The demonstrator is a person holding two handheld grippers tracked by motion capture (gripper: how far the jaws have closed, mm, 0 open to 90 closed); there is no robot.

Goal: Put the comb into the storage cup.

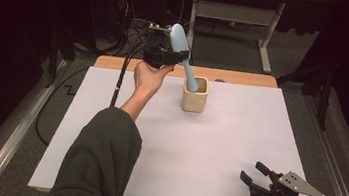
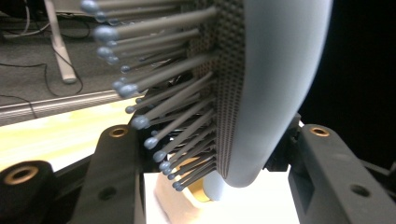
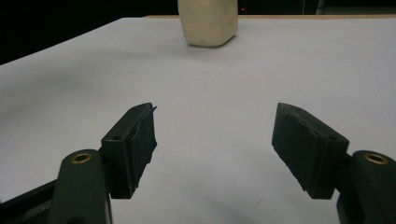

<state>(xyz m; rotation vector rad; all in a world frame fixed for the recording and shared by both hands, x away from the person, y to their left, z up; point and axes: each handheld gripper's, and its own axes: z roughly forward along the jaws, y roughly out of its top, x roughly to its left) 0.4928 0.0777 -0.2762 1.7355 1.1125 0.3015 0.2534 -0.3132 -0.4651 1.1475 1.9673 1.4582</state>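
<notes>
The left gripper (image 1: 175, 54) is clamping a pale blue hairbrush (image 1: 180, 48) with ball-tipped bristles, its handle dipping into the cream cup (image 1: 194, 100), while the right gripper (image 1: 255, 172) is resting wide apart near the table's (image 1: 206, 147) corner.

The hairbrush (image 1: 181, 46) in my left hand-held gripper (image 1: 163, 55) was pale blue, its cushion dark grey with a fine dotted grid and grey ball-tipped bristles (image 2: 154, 88). The cup (image 1: 195, 95) was cream. My worktop (image 1: 197, 146) was white with a light wood strip along its far edge. Both hand-held grippers were black, with brass-coloured insets; my right hand-held gripper (image 1: 257, 172) carried a grey plate. My sleeve (image 1: 96, 164) was dark olive green.
</notes>
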